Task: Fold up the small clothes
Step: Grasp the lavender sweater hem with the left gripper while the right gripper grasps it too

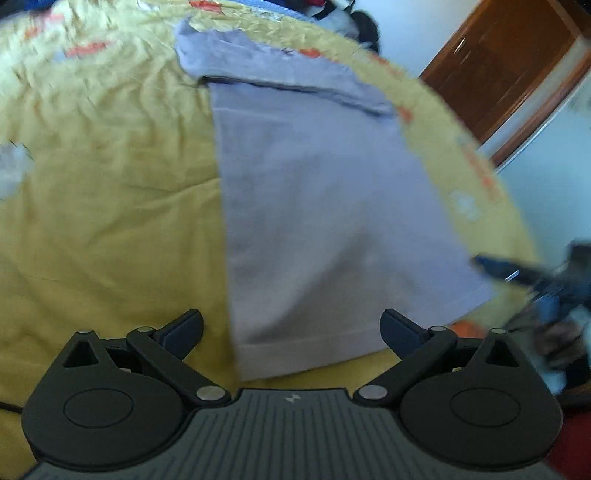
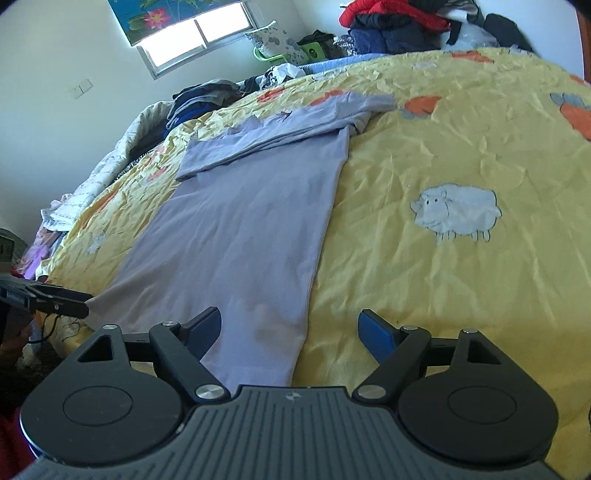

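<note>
Right wrist view: a lavender long-sleeved top [image 2: 240, 229] lies flat on the crinkled yellow sheep-print duvet [image 2: 443, 277], sleeves folded across at 12 o'clock. Both the right gripper [image 2: 290, 332] and the left gripper [image 1: 291, 330] hang with jaws apart, empty, over the hem. Next, probably, each pinches a hem corner to fold the soft knit upward.

Yellow sheep-print bed cover [image 2: 424, 155], lilac shirt [image 2: 236, 229] flat on it, sleeves folded across.

Yellow bedspread [image 2: 424, 155] with sheep print [image 2: 456, 212] covered bed | window [image 2: 195, 33] under flower picture [image 2: 155, 14] | piled clothes [image 2: 395, 26] at far edge | brown door [image 1: 517, 62] stood beyond
</note>
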The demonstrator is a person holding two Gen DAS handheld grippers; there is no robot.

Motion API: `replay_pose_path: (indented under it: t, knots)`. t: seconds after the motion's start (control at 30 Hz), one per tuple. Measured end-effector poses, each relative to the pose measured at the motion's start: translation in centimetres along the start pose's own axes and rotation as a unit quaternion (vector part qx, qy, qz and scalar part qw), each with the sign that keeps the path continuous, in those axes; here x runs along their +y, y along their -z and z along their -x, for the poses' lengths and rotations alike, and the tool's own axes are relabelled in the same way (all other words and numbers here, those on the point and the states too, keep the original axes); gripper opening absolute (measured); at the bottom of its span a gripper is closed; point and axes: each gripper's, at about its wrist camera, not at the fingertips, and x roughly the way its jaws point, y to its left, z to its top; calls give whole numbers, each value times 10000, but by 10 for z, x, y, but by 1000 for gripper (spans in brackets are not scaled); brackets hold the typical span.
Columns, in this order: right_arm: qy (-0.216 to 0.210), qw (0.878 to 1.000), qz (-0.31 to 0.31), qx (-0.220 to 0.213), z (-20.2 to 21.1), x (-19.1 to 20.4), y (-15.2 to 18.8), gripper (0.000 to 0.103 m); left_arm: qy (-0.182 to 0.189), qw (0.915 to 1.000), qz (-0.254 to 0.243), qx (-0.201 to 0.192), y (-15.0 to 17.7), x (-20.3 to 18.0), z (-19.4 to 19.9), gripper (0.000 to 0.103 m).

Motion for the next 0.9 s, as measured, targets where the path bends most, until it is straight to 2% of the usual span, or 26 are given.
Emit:
replay_pose_path:
  t: [0.1,0.3,0.5,0.67,0.77,0.83,0.87,0.9]
  knots:
    - [-140,9999,-70,16,1,-5,0,83,518,9980,356,9,-5,6,-6,102]
    - [-500,9980,-369,138,5,-24,-1,76,1116,9904,812,-10,-10,13,-13,102]
    - [-1207,9898,-568,508,3,-28,1,71,1402,9860,907,23,-10,24,-14,102]
    - [-1634,9822,-722,571,-9,-18,4,72,1311,9887,726,16,-11,14,-19,102]
    - [-1653,9822,-678,588,-16,-7,3,67,1060,9932,469,-42,-10,1,-22,92]
    - [-1484,9858,-541,577,-21,5,0,57,783,9965,282,-93,-9,-8,-22,77]
    - [-1396,9874,-475,577,-23,9,0,54,655,9976,195,-60,-9,-12,-23,56]
    - [-1290,9892,-393,575,-25,15,-1,48,508,9986,110,-26,-8,-16,-24,44]
